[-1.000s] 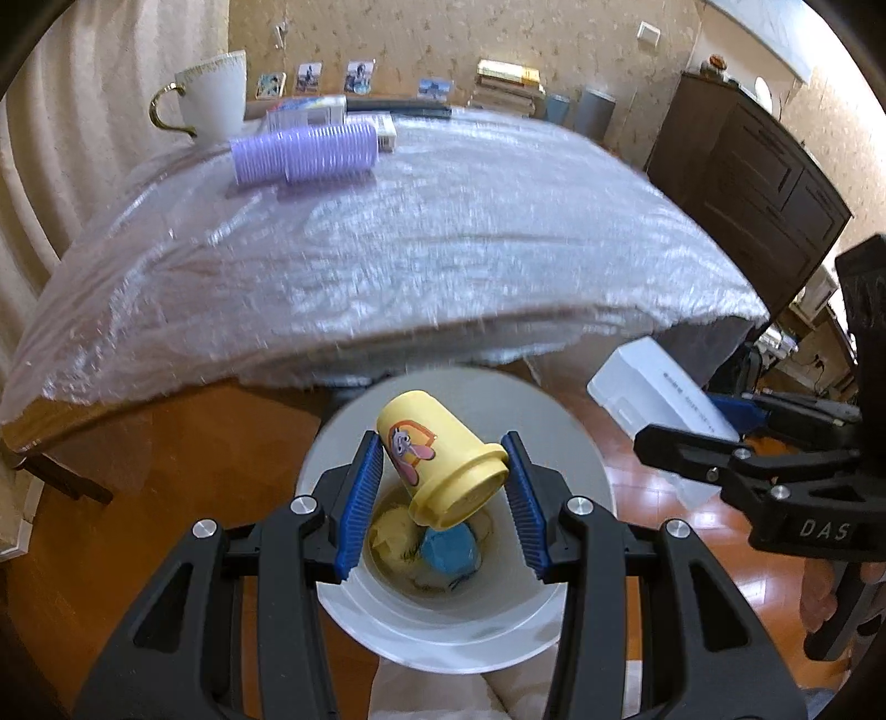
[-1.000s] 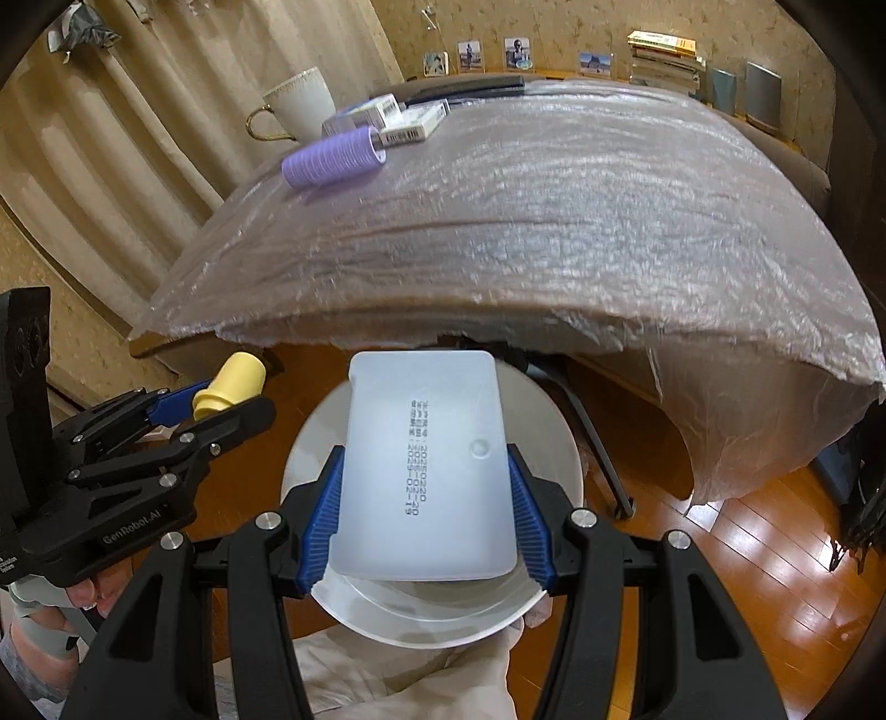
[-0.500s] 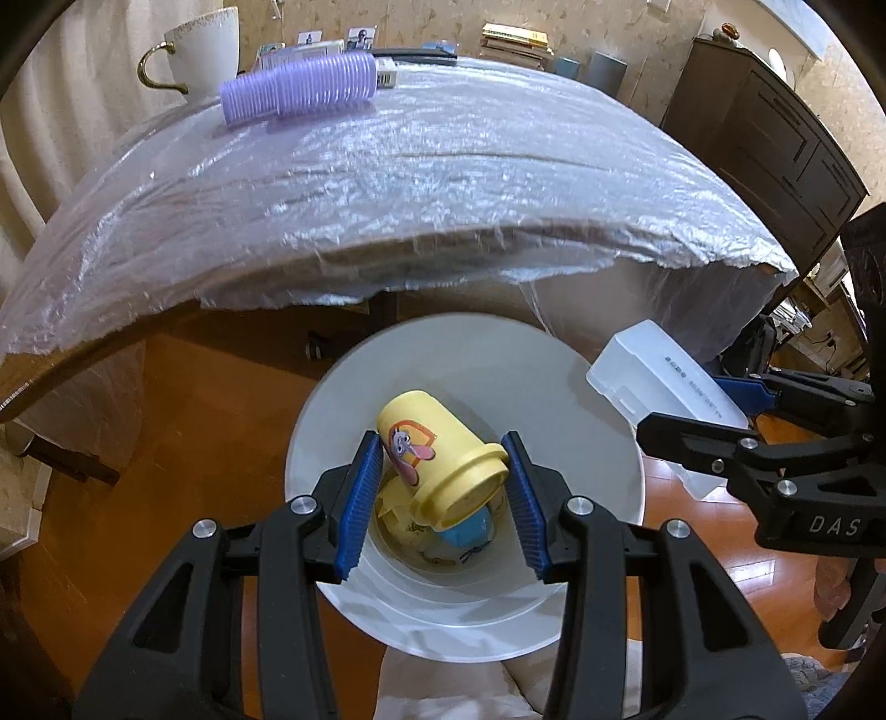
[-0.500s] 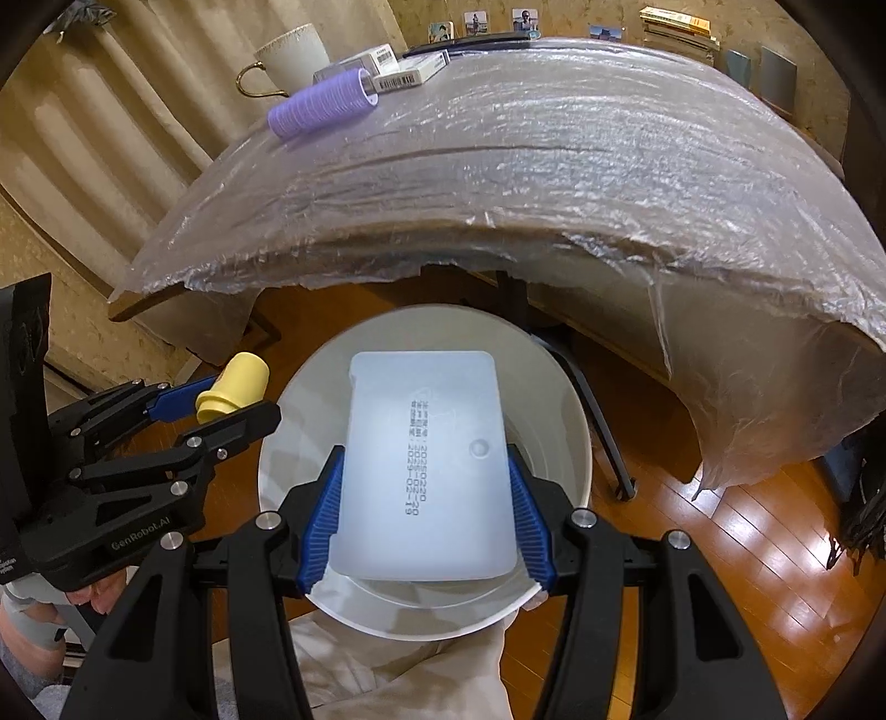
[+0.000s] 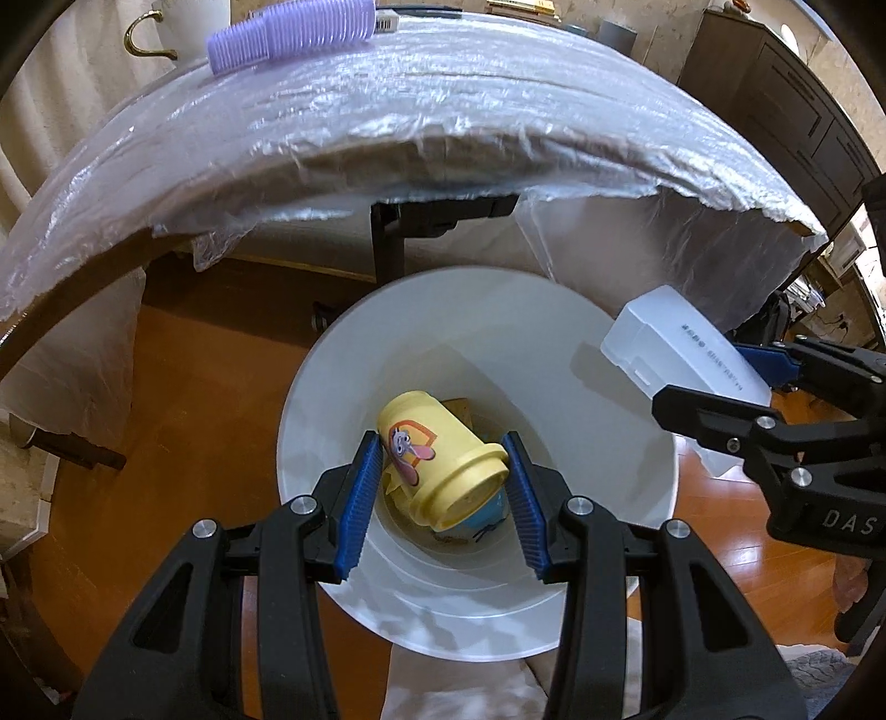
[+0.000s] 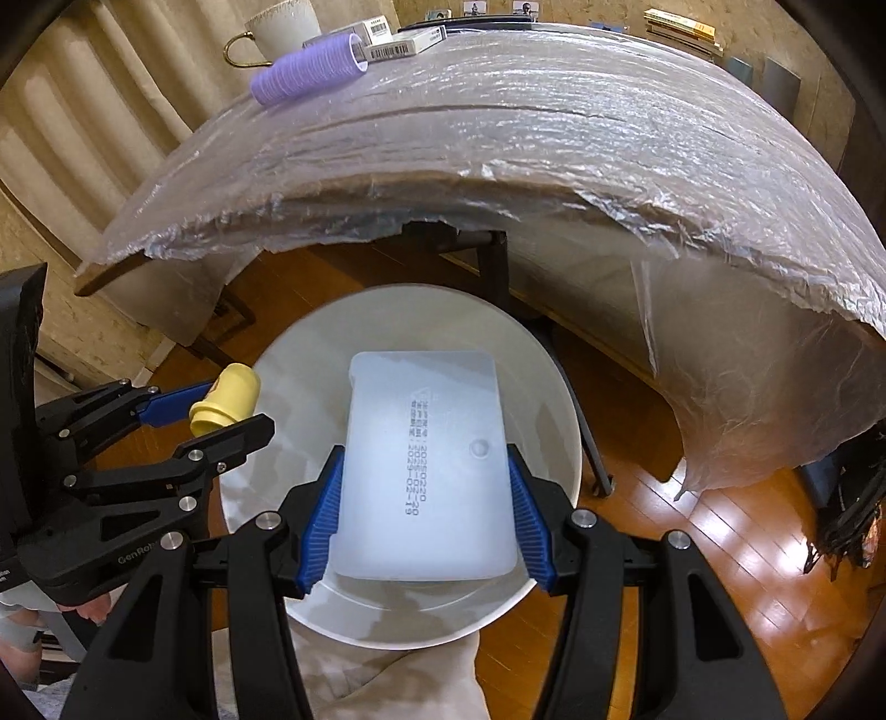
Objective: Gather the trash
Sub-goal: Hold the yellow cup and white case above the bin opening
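The left gripper [image 5: 443, 498] is clamped on one light, stiff yellow cartoon cup [image 5: 437, 465], held by its sidewall, which looks smooth and likely slippery; the right gripper [image 6: 426, 515] squeezes the long edges of one translucent plastic box [image 6: 426, 465]. Both hang over the single white bin [image 5: 498, 332], which already holds some trash. Farther off, on the plastic-covered table [image 6: 554, 127], lie one lilac ribbed roll [image 6: 304, 75], one mug [image 6: 282, 27] and two small cartons [image 6: 398, 41].

Your yellow cup [image 5: 437, 465] hides most of what lies at the bottom of the white bin [image 5: 554, 354]; you can only tell a blue patch and a brown scrap. The translucent box [image 6: 426, 471] covers the bin's inside in the right wrist view. At the worktop's far edge the mug [image 5: 188, 22] is cut off by the frame.
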`<state>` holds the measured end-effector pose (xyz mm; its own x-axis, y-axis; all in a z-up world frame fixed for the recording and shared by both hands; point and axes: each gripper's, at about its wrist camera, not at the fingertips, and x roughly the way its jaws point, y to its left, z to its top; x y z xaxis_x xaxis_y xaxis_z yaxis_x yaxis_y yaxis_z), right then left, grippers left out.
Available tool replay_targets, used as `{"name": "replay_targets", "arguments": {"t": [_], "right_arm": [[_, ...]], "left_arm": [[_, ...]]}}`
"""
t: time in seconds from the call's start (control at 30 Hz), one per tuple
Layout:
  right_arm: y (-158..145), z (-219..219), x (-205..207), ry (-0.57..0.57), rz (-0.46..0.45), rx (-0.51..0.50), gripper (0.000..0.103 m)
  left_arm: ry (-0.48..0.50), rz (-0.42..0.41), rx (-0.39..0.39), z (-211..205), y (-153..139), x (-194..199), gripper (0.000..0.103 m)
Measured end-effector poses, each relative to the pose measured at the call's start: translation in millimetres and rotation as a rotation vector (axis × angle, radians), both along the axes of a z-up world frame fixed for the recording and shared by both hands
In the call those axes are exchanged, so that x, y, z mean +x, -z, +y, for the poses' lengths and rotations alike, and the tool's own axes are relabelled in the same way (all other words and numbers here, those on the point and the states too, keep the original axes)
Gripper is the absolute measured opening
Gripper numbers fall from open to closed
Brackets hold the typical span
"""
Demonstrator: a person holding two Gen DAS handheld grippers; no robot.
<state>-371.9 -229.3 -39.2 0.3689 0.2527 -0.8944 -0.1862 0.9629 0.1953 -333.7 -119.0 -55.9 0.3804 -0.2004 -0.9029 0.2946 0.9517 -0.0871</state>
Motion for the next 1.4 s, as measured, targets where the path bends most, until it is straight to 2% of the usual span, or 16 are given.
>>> {"name": "replay_targets", "arguments": {"t": [0.63, 1.4], "right_arm": [[20.1, 9.0, 2.6, -0.018, 0.030, -0.050, 0.054], [24.2, 15.0, 7.8, -0.015, 0.044, -0.059, 0.054]], "left_arm": [[0.041, 0.035, 0.066, -9.1, 12.8, 7.2, 0.046], [0.061, 0.037, 0.056, -2.5, 16.6, 13.6, 0.046]]}}
